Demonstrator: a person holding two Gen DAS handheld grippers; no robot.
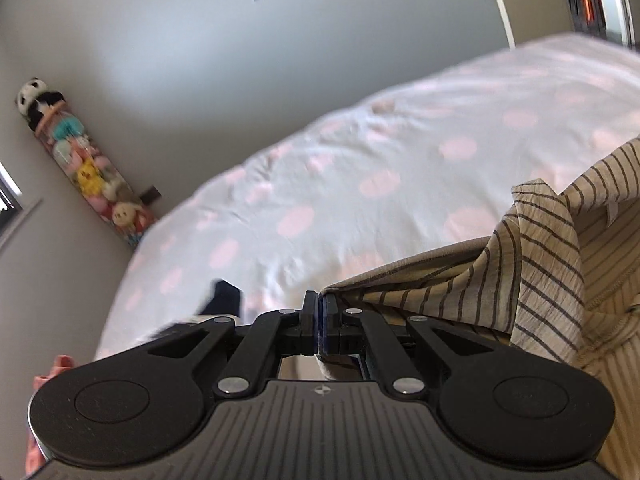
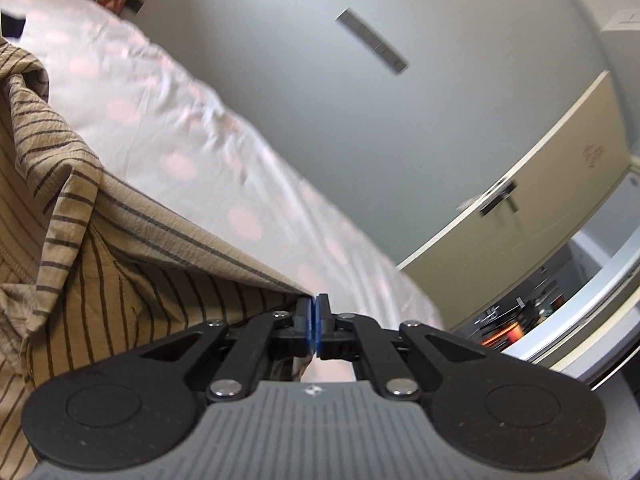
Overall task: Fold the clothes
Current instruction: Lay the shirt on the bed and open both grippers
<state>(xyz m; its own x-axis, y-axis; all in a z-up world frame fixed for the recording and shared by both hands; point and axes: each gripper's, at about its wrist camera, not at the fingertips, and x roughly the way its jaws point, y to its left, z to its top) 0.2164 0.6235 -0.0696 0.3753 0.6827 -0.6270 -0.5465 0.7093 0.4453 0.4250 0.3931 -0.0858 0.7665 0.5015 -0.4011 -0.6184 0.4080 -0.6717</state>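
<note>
Left wrist view: left gripper (image 1: 318,306) has jaws pressed together, pinching a top corner/edge of the striped shirt (image 1: 532,264). Tan fabric w/ dark stripes runs off to the right from the pinch, pulled fairly taut along its top edge, rest hanging in loose folds. Behind it the bed (image 1: 360,168), pale cover w/ pink dots, so the shirt is held up above/in front of the mattress, not lying flat yet. A dark item (image 1: 224,296) lies on the cover near the gripper; can't tell what it is. Tube of plush toys (image 1: 84,168) leans in the wall corner.

Right wrist view: right gripper (image 2: 313,312) also shut, blue pads nipping the opposite end of the same shirt (image 2: 120,272); cloth stretches leftward from the pinch. Bed cover (image 2: 168,136) beyond, cupboard (image 2: 532,200) to the right.

Judgement: two-point hold at both ends of one edge spreads the shirt, prob. to lay it flat on the bed before folding. Folding itself not begun.
</note>
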